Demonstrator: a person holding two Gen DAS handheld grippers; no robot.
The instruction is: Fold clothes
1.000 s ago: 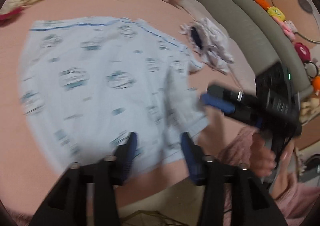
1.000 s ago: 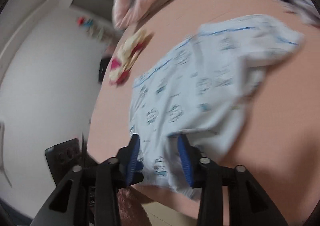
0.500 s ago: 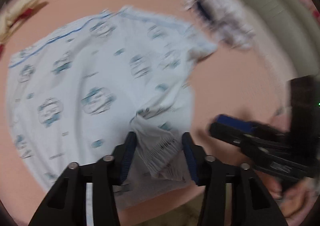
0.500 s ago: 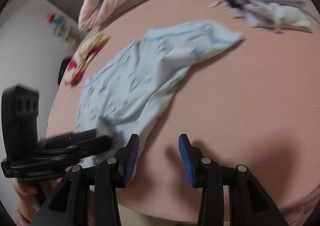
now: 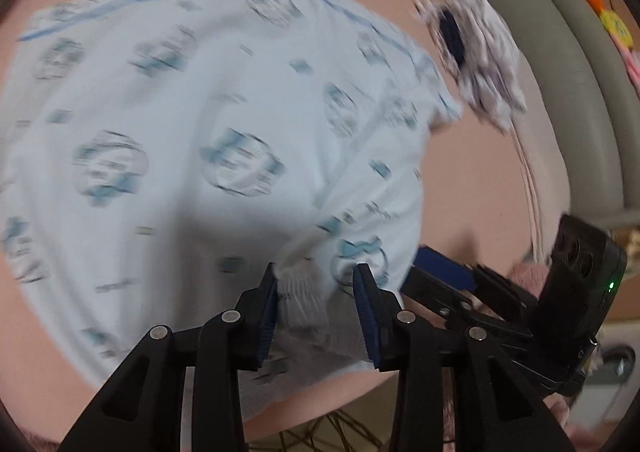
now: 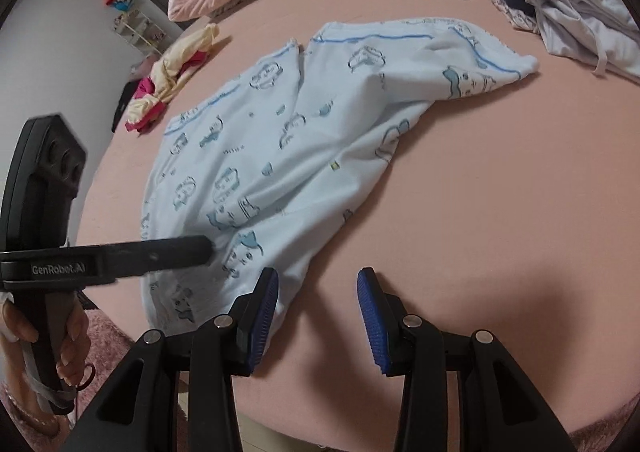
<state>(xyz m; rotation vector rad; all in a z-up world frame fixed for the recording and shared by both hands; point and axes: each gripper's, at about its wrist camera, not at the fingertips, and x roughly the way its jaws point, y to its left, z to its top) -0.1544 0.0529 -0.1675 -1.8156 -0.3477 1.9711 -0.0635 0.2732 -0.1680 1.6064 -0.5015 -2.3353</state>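
Probably soft, light, floppy: pale blue shirt (image 6: 304,156) on pink bed (image 6: 500,212), best pinched at hem, left gripper (image 5: 316,308) with cuff between part-open jaws, right gripper (image 6: 318,320) part-open, empty, at five o'clock.

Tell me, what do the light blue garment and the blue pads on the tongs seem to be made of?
Garment: probably soft cotton knit, matte; it drapes in loose wrinkles, and a ribbed cuff shows between the left tongs.
Pads: likely rubber or soft plastic, matte; fine ridges cover the face.
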